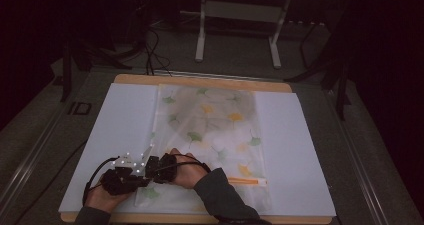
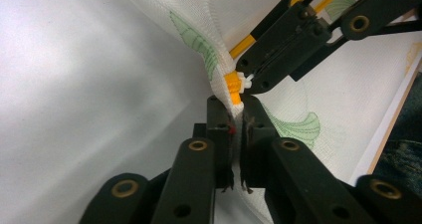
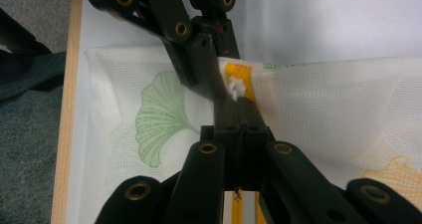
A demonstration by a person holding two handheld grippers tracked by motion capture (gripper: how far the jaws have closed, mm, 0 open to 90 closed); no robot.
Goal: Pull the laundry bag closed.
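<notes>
A white mesh zip bag point(image 1: 215, 130) printed with green and yellow leaves lies flat on a white board point(image 1: 295, 150). Its orange zip point(image 1: 247, 182) runs along the near edge. Both grippers meet at the bag's near left corner, which is lifted off the board. My left gripper point(image 2: 237, 109) is shut on the fabric at the orange zip end point(image 2: 232, 83). My right gripper point(image 3: 239, 112) is shut on the small white zip pull point(image 3: 234, 88), right beside the left gripper's tips. In the high view the left gripper point(image 1: 131, 175) and right gripper point(image 1: 156, 169) almost touch.
The white board rests on a wooden panel point(image 1: 200, 80) whose edge shows at front and back. A metal stand point(image 1: 240, 15) is on the floor beyond the table. Cables trail from the grippers at the near left. A sleeve point(image 1: 220, 195) crosses the bag's near edge.
</notes>
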